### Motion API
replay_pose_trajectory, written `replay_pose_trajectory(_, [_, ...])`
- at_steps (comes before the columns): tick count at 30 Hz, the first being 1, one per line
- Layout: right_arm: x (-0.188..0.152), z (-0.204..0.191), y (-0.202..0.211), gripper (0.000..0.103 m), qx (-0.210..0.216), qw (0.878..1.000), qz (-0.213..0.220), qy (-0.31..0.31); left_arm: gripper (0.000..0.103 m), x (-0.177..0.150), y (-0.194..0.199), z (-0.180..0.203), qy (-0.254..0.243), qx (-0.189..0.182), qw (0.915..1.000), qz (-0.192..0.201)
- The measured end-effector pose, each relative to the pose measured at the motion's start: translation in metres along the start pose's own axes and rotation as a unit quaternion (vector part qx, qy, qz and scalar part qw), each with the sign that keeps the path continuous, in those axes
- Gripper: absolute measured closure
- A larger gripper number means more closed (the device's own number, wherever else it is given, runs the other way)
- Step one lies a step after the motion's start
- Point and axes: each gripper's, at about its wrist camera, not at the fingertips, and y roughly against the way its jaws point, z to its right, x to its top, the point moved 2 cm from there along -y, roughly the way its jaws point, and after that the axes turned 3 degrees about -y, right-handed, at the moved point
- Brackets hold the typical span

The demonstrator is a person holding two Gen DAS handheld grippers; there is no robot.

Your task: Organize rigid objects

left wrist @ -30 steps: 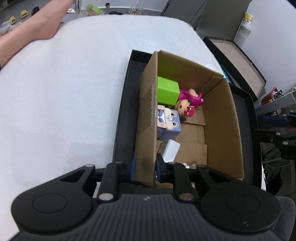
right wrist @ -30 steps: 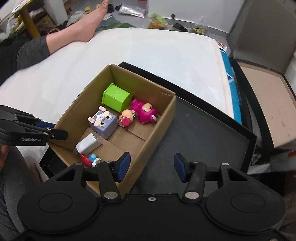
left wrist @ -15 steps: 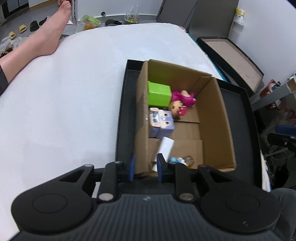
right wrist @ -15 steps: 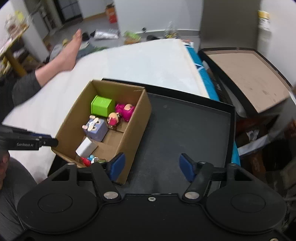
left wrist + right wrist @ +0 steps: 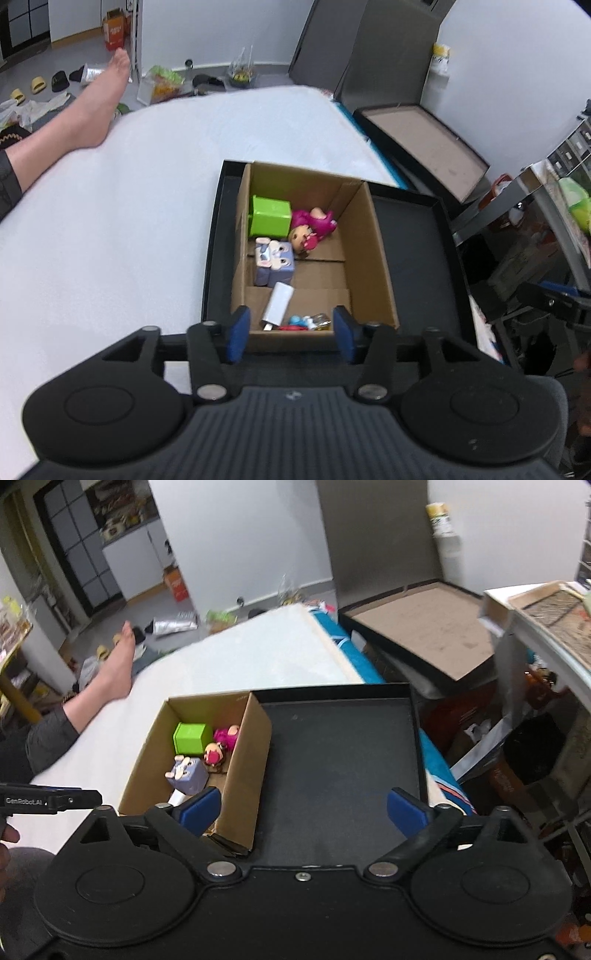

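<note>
A cardboard box (image 5: 371, 258) stands in the left half of a black tray (image 5: 413, 258) on the white bed. Inside lie a green cube (image 5: 269, 220), a pink doll (image 5: 314, 226), a purple bunny cube (image 5: 275, 260), a white block (image 5: 279, 304) and a small blue-and-red figure (image 5: 301, 322). My left gripper (image 5: 291, 334) hovers above the box's near wall, its jaws opening and pressing on nothing. My right gripper (image 5: 303, 810) hangs over the black tray (image 5: 340, 760) beside the box (image 5: 243, 760), its jaws opening wide with nothing between them.
A person's bare leg (image 5: 74, 125) rests on the bed at far left. An open flat black case (image 5: 424, 635) lies beyond the bed's right edge, with cluttered shelves (image 5: 546, 627) further right. The tray's right half is bare. My left gripper's finger (image 5: 55, 800) shows at the right wrist view's left edge.
My left gripper let go of the box's left wall, opened and rose. My right gripper spread wide, rolled and drew back to the right, away from the box.
</note>
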Motion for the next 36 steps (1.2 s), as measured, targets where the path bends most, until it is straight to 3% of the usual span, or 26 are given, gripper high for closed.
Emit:
replay_pose_trajectory(4, [-0.006, 0.001, 0.021, 0.000, -0.005, 1.000, 0.022, -0.011, 0.037, -0.005, 0.020, 0.019, -0.039, 0.016, 0.9990, 0.014])
replay_pose_trajectory(9, [-0.017, -0.004, 0.044, 0.000, -0.028, 0.999, 0.045, -0.008, 0.027, -0.015, 0.047, 0.029, -0.040, 0.003, 0.9985, 0.036])
replay_pose_trajectory(18, [-0.036, -0.008, 0.089, 0.000, -0.031, 0.996, 0.079, -0.038, 0.012, -0.040, 0.099, 0.046, -0.051, 0.000, 0.9965, 0.067])
replay_pose_trajectory(30, [-0.063, -0.023, 0.156, 0.000, -0.048, 0.988, 0.137, -0.044, 0.001, -0.078, 0.171, 0.066, -0.083, -0.006, 0.9869, 0.138])
replay_pose_trajectory(36, [-0.077, -0.034, 0.180, 0.000, -0.046, 0.986, 0.157, -0.045, 0.000, -0.098, 0.189, 0.066, -0.084, -0.010, 0.9838, 0.158])
